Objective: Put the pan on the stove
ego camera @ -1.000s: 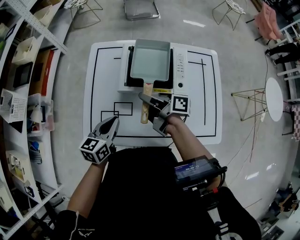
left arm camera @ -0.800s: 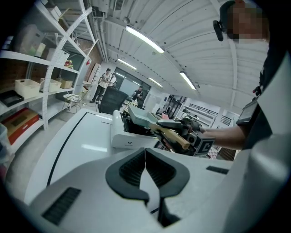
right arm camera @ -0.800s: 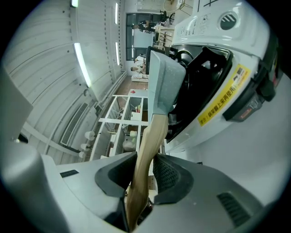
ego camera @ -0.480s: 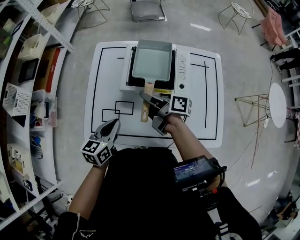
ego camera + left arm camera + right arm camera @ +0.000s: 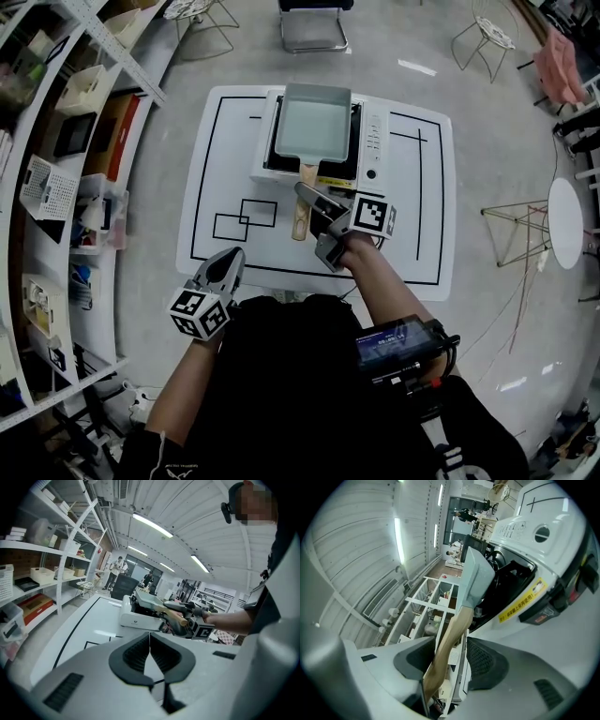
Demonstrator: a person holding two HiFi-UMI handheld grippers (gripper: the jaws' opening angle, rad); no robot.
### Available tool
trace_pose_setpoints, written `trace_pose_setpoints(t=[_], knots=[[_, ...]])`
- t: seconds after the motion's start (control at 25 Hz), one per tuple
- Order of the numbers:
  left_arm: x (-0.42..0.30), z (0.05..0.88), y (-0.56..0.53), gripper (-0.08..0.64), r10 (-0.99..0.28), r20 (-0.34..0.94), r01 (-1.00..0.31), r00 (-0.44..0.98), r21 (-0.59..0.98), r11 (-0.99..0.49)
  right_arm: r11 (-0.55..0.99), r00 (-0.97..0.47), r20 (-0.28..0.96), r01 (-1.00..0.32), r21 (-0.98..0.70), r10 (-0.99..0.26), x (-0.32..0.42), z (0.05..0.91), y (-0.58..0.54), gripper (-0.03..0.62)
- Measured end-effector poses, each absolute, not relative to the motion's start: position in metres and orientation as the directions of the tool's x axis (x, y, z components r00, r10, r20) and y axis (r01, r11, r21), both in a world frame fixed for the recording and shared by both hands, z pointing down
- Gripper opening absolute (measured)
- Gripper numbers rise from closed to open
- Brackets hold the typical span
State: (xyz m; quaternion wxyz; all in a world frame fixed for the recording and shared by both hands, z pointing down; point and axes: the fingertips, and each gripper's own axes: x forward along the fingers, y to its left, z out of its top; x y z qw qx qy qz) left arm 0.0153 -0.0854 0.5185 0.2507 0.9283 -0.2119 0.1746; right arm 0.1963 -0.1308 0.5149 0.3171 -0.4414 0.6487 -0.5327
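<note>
My left claw is shut with nothing in it. It hangs by the near edge of the table, well away from the job.

The pan sits on the stove. Its wooden handle sticks out toward me over the table.

My right claw is opening. The handle is between its jaws, but there is a gap on one side, so I think it is not squeezing any more.

What could go wrong? If I pull the right claw back crooked, a jaw could catch the handle. That could drag the pan or turn it off the black burner. The handle lies close to one jaw, so I think I should back out straight along it. A bump from my arm could push the pan too.

The table is white and smooth, with black lines drawn on it. Shelves with boxes stand on the left. A chair is behind the table. A small round table is far to the right. The floor is grey and shiny.
</note>
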Motion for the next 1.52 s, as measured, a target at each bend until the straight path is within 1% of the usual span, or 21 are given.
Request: trace_pose_setpoints(t=[0.2,0.32,0.48,0.72,0.88,1.04,1.28,1.52], knots=[[0.015,0.517,-0.081,0.011,-0.285,0.419,-0.456,0.862,0.398,-0.796,0.029,-0.381,0.085,-0.285,-0.958,-0.921,0.196,0.514,-0.115,0.209],[0.016,0.514,-0.082,0.011,-0.260,0.409,-0.426,0.875,0.393,-0.815,0.011,-0.341,0.121,-0.362,-0.932,-0.932,0.200,0.512,-0.104,0.206],[0.015,0.511,-0.085,0.011,-0.225,0.393,-0.384,0.892,0.394,-0.835,-0.007,-0.263,0.137,-0.443,-0.897,-0.955,0.205,0.506,-0.089,0.126],[0.021,0.505,-0.087,0.011,-0.157,0.363,-0.304,0.919,0.395,-0.867,-0.073,-0.135,0.184,-0.578,-0.812,-0.974,0.216,0.499,-0.057,0.048],[0.025,0.505,-0.085,0.011,-0.104,0.355,-0.251,0.929,0.398,-0.882,-0.106,-0.064,0.203,-0.678,-0.728,-0.977,0.216,0.494,-0.031,0.038],[0.032,0.505,-0.080,0.011,-0.055,0.337,-0.197,0.940,0.405,-0.893,-0.134,-0.011,0.210,-0.738,-0.662,-0.978,0.210,0.490,-0.005,0.032],[0.038,0.507,-0.070,0.011,0.028,0.316,-0.110,0.948,0.411,-0.905,-0.192,0.065,0.234,-0.795,-0.575,-0.970,0.195,0.495,0.033,0.028],[0.042,0.504,-0.066,0.011,0.073,0.301,-0.062,0.951,0.415,-0.908,-0.249,0.119,0.269,-0.813,-0.527,-0.956,0.182,0.504,0.061,0.028]])
